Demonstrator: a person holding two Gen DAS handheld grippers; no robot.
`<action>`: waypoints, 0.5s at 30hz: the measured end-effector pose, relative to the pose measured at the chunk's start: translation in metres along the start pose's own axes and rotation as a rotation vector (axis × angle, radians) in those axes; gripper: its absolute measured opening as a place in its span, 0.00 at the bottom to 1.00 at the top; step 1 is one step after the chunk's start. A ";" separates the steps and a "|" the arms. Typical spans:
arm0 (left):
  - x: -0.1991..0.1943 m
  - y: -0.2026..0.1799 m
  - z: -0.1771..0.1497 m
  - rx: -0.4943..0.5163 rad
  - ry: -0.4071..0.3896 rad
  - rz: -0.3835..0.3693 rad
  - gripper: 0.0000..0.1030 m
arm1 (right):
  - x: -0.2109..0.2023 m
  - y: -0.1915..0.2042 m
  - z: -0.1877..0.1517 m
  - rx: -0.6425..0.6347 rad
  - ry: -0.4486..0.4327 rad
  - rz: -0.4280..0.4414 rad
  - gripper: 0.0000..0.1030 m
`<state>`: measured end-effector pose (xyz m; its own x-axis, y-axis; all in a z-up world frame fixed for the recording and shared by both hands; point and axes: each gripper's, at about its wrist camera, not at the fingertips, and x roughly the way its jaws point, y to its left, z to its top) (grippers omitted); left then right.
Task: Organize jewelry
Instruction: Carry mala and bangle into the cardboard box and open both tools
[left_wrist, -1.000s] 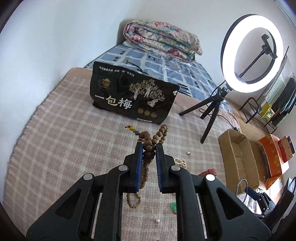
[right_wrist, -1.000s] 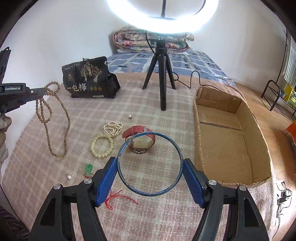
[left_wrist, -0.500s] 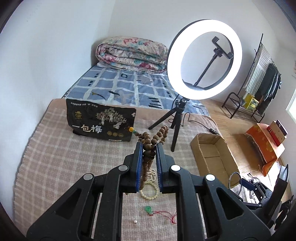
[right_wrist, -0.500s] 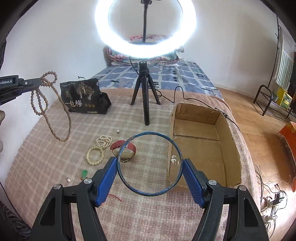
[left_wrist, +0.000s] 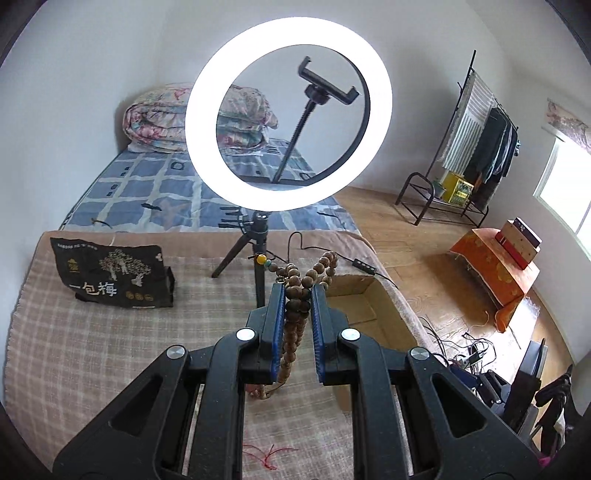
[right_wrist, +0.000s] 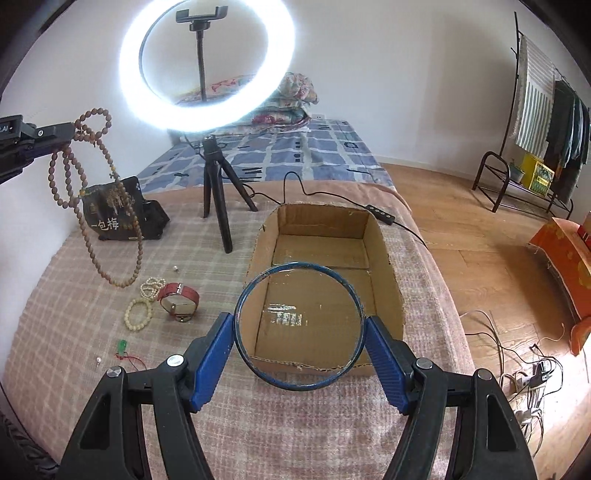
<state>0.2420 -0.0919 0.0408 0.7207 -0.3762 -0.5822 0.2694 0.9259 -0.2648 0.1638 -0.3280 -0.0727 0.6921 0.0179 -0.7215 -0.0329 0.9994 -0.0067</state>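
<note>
My left gripper (left_wrist: 297, 295) is shut on a long wooden bead necklace (left_wrist: 295, 306), held high in the air; the necklace (right_wrist: 92, 206) hangs from it at the left of the right wrist view. My right gripper (right_wrist: 299, 325) is shut on a thin blue bangle (right_wrist: 299, 384), held above the near end of an open cardboard box (right_wrist: 384, 266). On the checked blanket (right_wrist: 74, 369) lie a red-strap watch (right_wrist: 179, 301), a cream bead bracelet (right_wrist: 138, 315), a pearl strand (right_wrist: 151, 286), a green pendant on red cord (right_wrist: 122, 347) and small pearl pieces.
A lit ring light on a black tripod (right_wrist: 218, 195) stands left of the box, its cable running behind it. A black printed bag (right_wrist: 118, 210) stands at the far left. The bed edge and wooden floor (right_wrist: 480, 258) lie to the right.
Both grippers rose and moved right. The bangle now hangs over the box instead of the watch. The necklace has lifted clear of the blanket.
</note>
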 end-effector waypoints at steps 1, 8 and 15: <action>0.005 -0.007 0.002 0.007 0.000 -0.008 0.12 | 0.001 -0.002 0.000 0.001 0.002 -0.004 0.71; 0.041 -0.046 0.014 0.042 0.013 -0.050 0.12 | 0.010 -0.019 -0.002 0.009 0.018 -0.021 0.71; 0.078 -0.071 0.024 0.053 0.032 -0.077 0.12 | 0.020 -0.035 -0.002 0.038 0.028 -0.043 0.71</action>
<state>0.2944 -0.1862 0.0322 0.6760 -0.4465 -0.5862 0.3573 0.8944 -0.2691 0.1774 -0.3630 -0.0890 0.6716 -0.0253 -0.7405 0.0240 0.9996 -0.0124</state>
